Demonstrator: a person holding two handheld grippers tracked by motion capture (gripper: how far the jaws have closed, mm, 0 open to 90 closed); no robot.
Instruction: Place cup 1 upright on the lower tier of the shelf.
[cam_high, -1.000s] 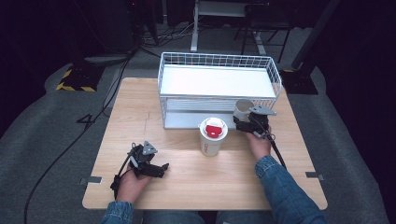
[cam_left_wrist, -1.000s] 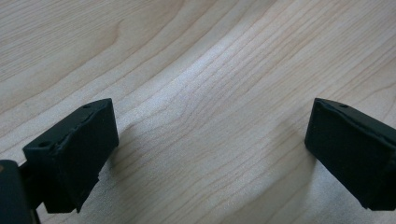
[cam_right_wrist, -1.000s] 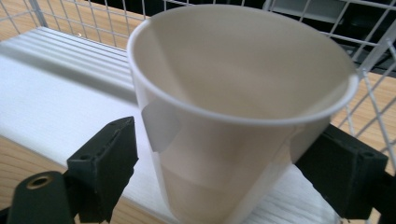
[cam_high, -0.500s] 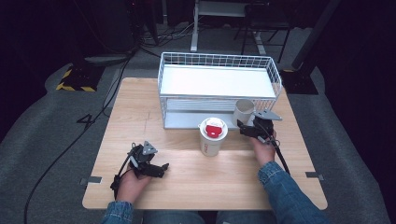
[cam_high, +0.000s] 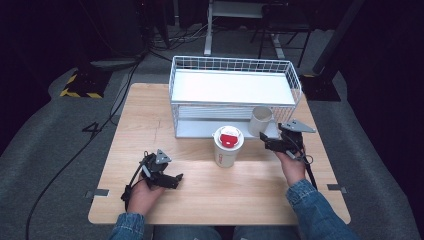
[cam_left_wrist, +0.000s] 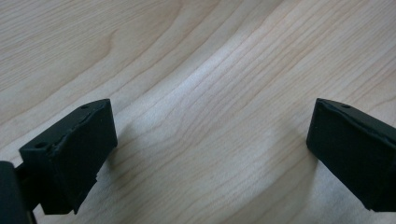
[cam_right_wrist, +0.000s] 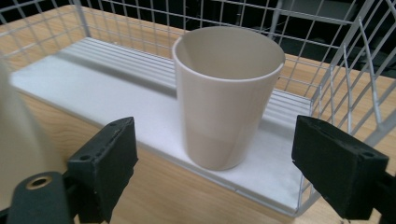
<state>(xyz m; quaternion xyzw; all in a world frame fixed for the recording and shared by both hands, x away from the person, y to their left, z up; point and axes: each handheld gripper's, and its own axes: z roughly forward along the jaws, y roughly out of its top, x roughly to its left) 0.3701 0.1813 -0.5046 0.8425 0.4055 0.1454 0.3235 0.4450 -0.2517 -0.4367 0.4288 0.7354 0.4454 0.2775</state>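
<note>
Right claw (cam_high: 266, 142) stands apart, nothing between the jaws, aimed at the beige cup (cam_right_wrist: 229, 93). The cup stands upright on the rack's (cam_high: 235, 65) lower shelf, at the shelf's right end, close to the wire side wall. In the right claw's view the cup sits ahead of the jaws, not yet between them; no contact.

Left claw (cam_high: 170, 180) rests apart over bare surface (cam_left_wrist: 196, 70), at 7 o'clock of the surface, holding nothing.

A lidded cup (cam_high: 228, 146) with a red top stands on the surface just in front of the rack, at 9 o'clock of the right claw and near it.

Risks, as judged:
- The jaw gap looks little wider than the cup; an off-centre approach could push it over or back along the shelf
- The outer jaw could catch the wire wall
- The hand's sweep could knock the lidded cup
- A grip near the rim could let the tapered cup slip
</note>
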